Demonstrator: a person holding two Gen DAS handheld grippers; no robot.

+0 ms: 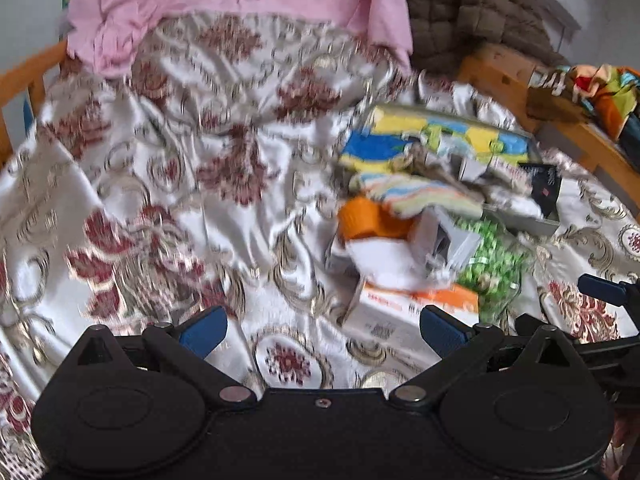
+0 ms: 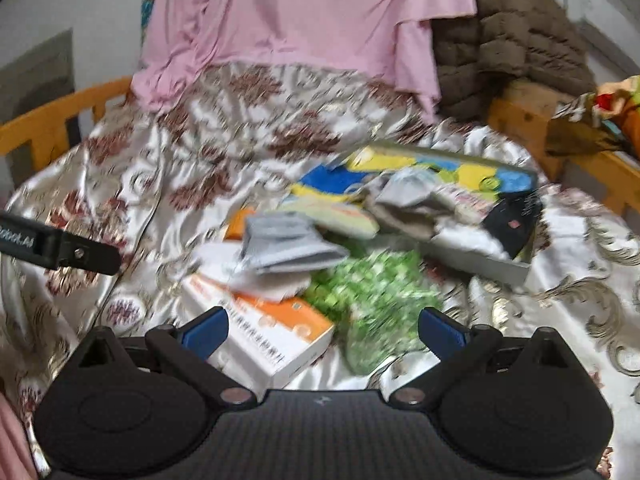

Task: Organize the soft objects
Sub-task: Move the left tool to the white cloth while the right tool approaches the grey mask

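Both the left gripper (image 1: 323, 330) and right gripper (image 2: 323, 330) are hovering released over the patterned cloth (image 1: 168, 184); the soft pile (image 2: 320, 236) is lying ahead, near the orange box (image 2: 264, 332).

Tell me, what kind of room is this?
Probably a bedroom at home: a satin floral bedspread covers what looks like a bed with a wooden frame, and a pink cloth hangs behind it.

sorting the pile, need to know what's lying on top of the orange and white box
A grey folded cloth and crumpled white paper lie over the far end of the orange and white box. The green patterned bag sits beside it. That end of the box is covered.
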